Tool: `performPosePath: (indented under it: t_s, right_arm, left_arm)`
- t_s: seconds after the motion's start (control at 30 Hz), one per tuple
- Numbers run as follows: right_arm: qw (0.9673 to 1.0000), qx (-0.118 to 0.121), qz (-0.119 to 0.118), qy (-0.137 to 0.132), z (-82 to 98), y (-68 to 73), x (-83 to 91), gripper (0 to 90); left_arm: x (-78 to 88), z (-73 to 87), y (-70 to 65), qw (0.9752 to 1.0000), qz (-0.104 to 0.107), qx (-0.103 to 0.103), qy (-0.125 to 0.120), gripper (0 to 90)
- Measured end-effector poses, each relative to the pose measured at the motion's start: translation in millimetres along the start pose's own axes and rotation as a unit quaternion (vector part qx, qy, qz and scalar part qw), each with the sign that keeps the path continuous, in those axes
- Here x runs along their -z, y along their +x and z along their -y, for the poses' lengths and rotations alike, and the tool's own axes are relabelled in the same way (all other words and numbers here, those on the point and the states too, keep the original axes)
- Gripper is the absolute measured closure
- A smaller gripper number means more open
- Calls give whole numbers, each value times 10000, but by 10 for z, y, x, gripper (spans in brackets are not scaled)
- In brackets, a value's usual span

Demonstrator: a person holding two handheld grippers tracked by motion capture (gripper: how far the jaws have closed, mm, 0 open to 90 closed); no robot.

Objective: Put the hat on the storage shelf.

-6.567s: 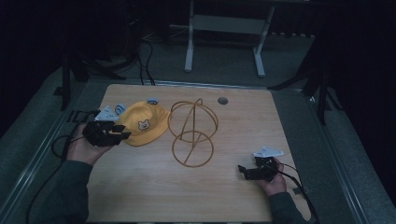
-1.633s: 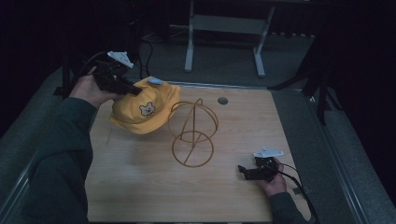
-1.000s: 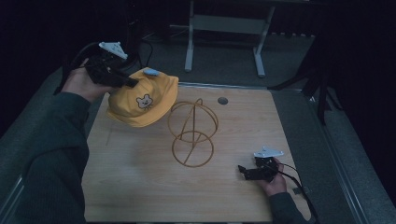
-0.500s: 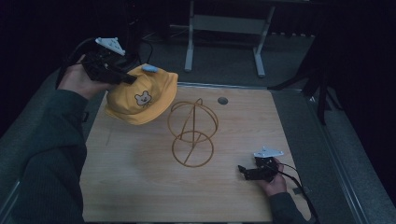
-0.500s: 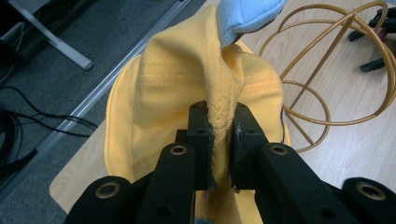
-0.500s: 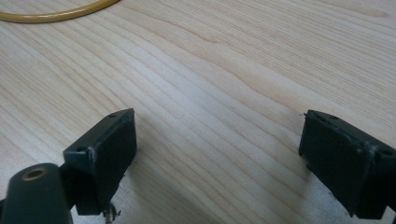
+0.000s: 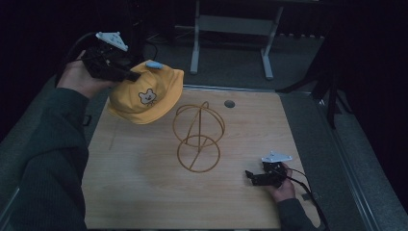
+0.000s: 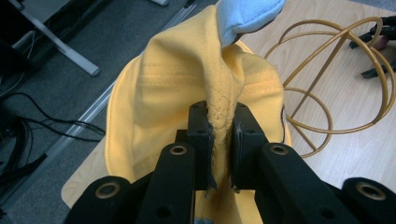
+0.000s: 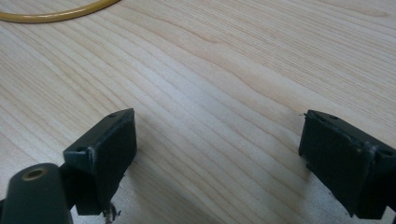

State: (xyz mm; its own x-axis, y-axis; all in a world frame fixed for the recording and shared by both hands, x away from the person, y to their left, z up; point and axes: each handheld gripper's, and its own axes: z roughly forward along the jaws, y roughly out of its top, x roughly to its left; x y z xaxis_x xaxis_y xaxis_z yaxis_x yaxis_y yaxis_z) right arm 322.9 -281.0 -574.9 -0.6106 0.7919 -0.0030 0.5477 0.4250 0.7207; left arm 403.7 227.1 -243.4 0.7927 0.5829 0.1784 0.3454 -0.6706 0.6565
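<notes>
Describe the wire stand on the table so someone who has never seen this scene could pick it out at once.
Start at the light wooden table and look to its middle. There stands the golden-yellow wire stand: a flat ring base with arched hoops rising from it. It is the one see-through frame, unlike the soft yellow cloth hat with a bear face held up to its left.

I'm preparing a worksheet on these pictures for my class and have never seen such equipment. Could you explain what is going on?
A person works at a wooden table with hand-held tongs, one per hand. One camera looks down from above; two more ride on the tongs. The left tongs pinch a fold of a yellow hat with a bear picture, lifted above the table's far left corner. The right tongs rest open on the wood, holding nothing. A gold wire stand sits mid-table.
</notes>
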Motion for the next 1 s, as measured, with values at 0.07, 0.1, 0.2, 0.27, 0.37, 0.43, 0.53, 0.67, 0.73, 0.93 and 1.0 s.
performPosePath:
  t_s: [0.07, 0.1, 0.2, 0.27, 0.37, 0.43, 0.53, 0.67, 0.73, 0.93, 1.0]
  right_arm:
    - [10000, 1, 0, 0, 0, 0, 0, 111]
    - [10000, -2, 0, 0, 0, 0, 0, 111]
    - [10000, 6, 1, -3, 0, -1, 0, 111]
    - [10000, 8, 1, -4, 0, -1, -1, 111]
    - [10000, 6, 0, -4, 0, -1, -1, 111]
    - [10000, 8, 0, -4, 0, -1, -1, 111]
    - [10000, 9, 0, -4, 0, -1, -1, 111]
    - [10000, 9, 0, -4, 0, -1, -1, 111]
    - [10000, 8, 1, -3, 0, -1, -1, 111]
    - [10000, 12, 1, -5, 0, -2, -1, 111]
    - [10000, 10, 0, -4, 0, -2, -1, 111]
  left_arm:
    - [19, -20, -5, 10000, -12, 3, -25, 807]
    - [30, -30, -5, 10000, -17, -15, -14, 807]
    - [57, -50, -7, 10000, -12, -19, -53, 807]
    - [74, -61, -8, 10000, -4, -20, -94, 807]
    - [94, -76, -10, 9999, 32, -40, -165, 807]
    - [104, -84, -13, 9998, 59, -35, -209, 808]
    - [109, -89, -15, 9996, 101, -43, -246, 808]
    - [109, -98, -27, 9993, 175, -60, -312, 808]
    - [104, -107, -37, 9991, 232, -73, -348, 808]
    - [88, -138, -69, 9980, 411, -124, -472, 809]
    - [86, -149, -82, 9975, 481, -149, -504, 809]
